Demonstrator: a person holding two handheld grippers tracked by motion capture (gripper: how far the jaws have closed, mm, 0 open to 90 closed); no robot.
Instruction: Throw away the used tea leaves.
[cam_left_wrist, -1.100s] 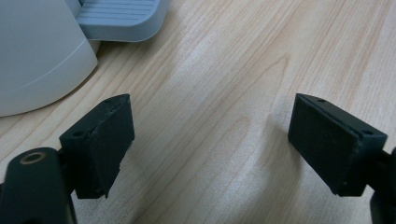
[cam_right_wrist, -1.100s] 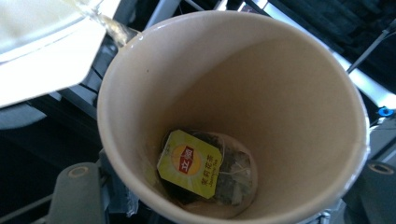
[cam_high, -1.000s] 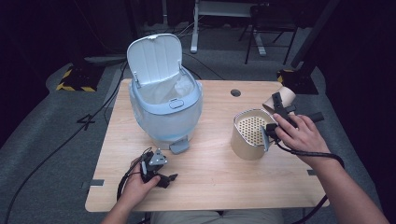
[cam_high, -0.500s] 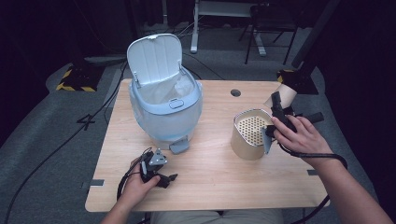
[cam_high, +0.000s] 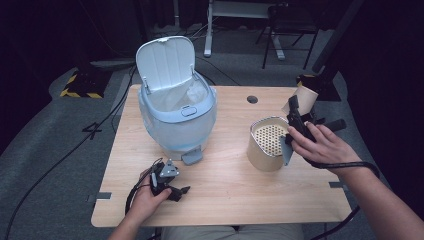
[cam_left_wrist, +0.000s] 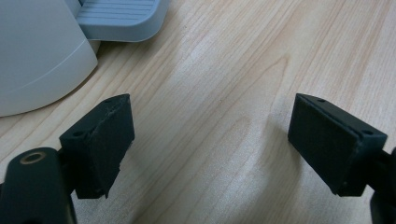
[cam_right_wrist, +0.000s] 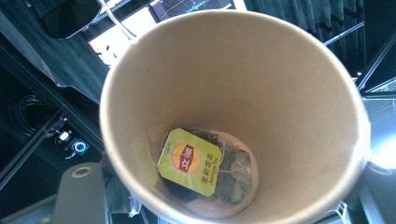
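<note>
1. Right gripper (cam_high: 295, 114), at the table's right edge, is clamped on a paper cup (cam_high: 303, 95); its jaws have just been closing on the cup wall. The cup is lifted and tilted just beside and above the strainer canister (cam_high: 269, 142).
2. In the right gripper view the paper cup (cam_right_wrist: 233, 116) faces the camera mouth-on, with a used tea bag (cam_right_wrist: 219, 170) and its yellow tag (cam_right_wrist: 190, 161) stuck to the bottom.
3. Handling, my read: the cup is light and thin-walled, so it crushes easily. Grip mid-wall or near the stiffer rolled rim, gently. The wet tea bag is soft and clingy and may not drop out without a shake.
4. Left gripper (cam_high: 167, 181) rests on the wooden table (cam_high: 225, 200) near the pedal bin (cam_high: 177, 117); its jaws stand wide apart with nothing between them, as seen in the left gripper view (cam_left_wrist: 210, 149).
5. The bin lid is open and the pedal (cam_left_wrist: 119, 18) is close by.
</note>
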